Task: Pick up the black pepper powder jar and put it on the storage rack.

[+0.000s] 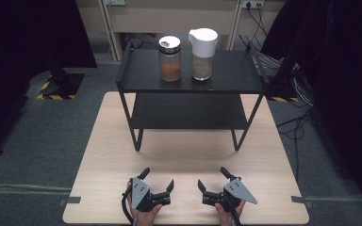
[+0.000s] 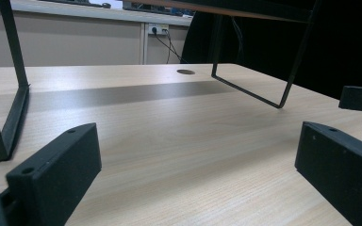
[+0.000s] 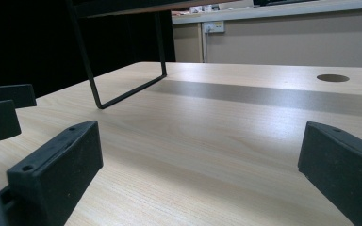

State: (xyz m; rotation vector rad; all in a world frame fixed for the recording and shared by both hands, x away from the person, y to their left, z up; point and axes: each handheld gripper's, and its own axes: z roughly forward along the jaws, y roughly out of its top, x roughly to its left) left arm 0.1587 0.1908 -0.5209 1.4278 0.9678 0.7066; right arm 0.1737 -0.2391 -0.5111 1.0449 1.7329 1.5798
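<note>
both grippers, left (image 1: 158, 180) and right (image 1: 212, 177), rest spread wide and empty at the pale wooden table's (image 1: 103, 155) near edge, well apart from the 2 glass spice jars, silver-lidded (image 1: 170, 58) and white-lidded (image 1: 202, 54), atop the black metal shelf (image 1: 226, 77), likely readying a reach.

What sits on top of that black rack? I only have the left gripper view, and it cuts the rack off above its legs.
Observer: Two jars stand on the top shelf: a silver-lidded glass jar of reddish-brown powder and, beside it, a white-lidded jar of paler brown contents.
Operator: Is either gripper near them?
Observer: No. The left gripper and right gripper rest at the table's near edge, well short of the rack.
Operator: Are the right gripper's jaws open too?
Observer: Yes, spread wide with bare tabletop between them, holding nothing.
Operator: Anything on the lower shelf?
Observer: Nothing that I can make out there.
</note>
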